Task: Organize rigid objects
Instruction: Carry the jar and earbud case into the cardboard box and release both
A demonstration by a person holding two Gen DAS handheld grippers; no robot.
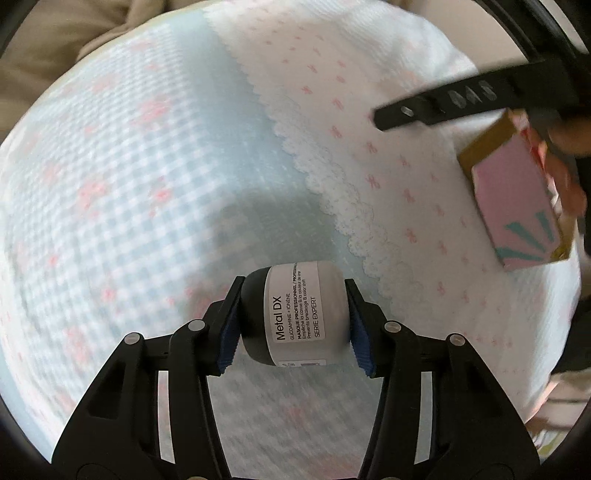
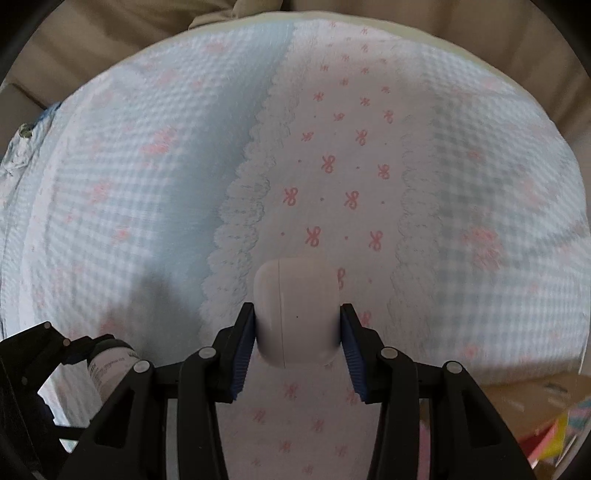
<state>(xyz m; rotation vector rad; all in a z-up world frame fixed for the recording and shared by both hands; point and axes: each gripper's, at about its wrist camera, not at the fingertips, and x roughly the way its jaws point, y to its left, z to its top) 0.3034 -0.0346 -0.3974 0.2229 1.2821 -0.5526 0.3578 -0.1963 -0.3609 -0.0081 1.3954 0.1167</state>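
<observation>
Left wrist view, jar (image 1: 295,314) clamped between jaws, right jaws gripping white case (image 2: 298,317).

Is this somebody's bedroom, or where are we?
Probably a bedroom or living room. A soft blue-and-white gingham quilt with pink bows covers the surface, beige cushions sit behind, and the left claw holds a grey hair-mask jar with a black lid.

A puckered, matt cloth (image 1: 140,155) in gingham weave is seen, with a scalloped lace-like trim (image 2: 240,206). The jar (image 1: 295,314) is smooth plastic with a matt paper label; the white case (image 2: 297,317) is smooth, faintly glossy plastic. The box (image 1: 517,206) is printed cardboard. Ribbed blue rubbery pads (image 1: 360,332) are fitted on matt black plastic fingers
</observation>
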